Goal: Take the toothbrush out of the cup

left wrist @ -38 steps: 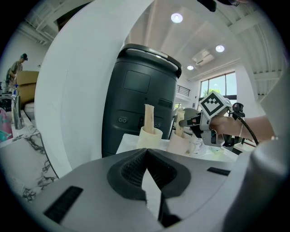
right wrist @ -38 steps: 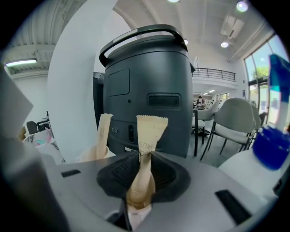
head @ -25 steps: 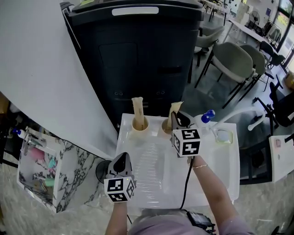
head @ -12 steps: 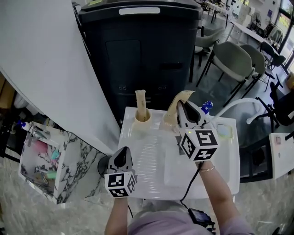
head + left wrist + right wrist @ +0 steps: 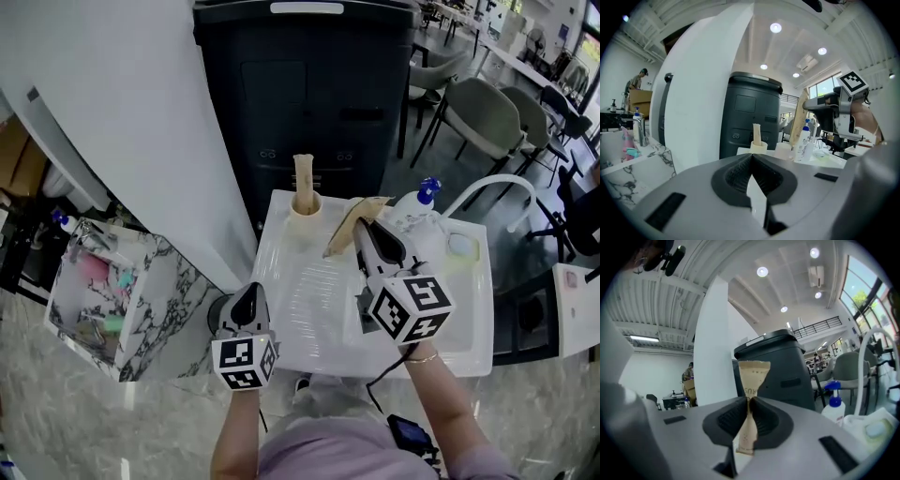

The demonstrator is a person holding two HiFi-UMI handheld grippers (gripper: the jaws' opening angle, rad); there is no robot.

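Jaws of the right gripper (image 5: 749, 400) were closed on a paper-wrapped toothbrush (image 5: 751, 373), pinching the packet low down so that most of it stood above the pads. A second earlier that packet had stood in the right-hand cup (image 5: 783, 149) with the jaws at it. Now it was lifted clear of the cup and hung aslant over the white desk (image 5: 309, 323), and the gripper had risen and come nearer the person.

The left gripper (image 5: 249, 295) had its jaws together with nothing between them. It hovered at the desk's near left edge, much where it had been before.

Farther back on the desk, the left cup (image 5: 307, 204) kept a second wrapped toothbrush (image 5: 303, 173) upright, unchanged. The right-hand cup stood just beside it in the left gripper view; in the head view the held packet hid it. A pump bottle (image 5: 419, 200) with a blue top stood to the right of the cups.

Behind the desk stood a dark bin (image 5: 309, 84), with a white column (image 5: 141, 122) to its left and grey chairs (image 5: 487, 117) beyond at the right.
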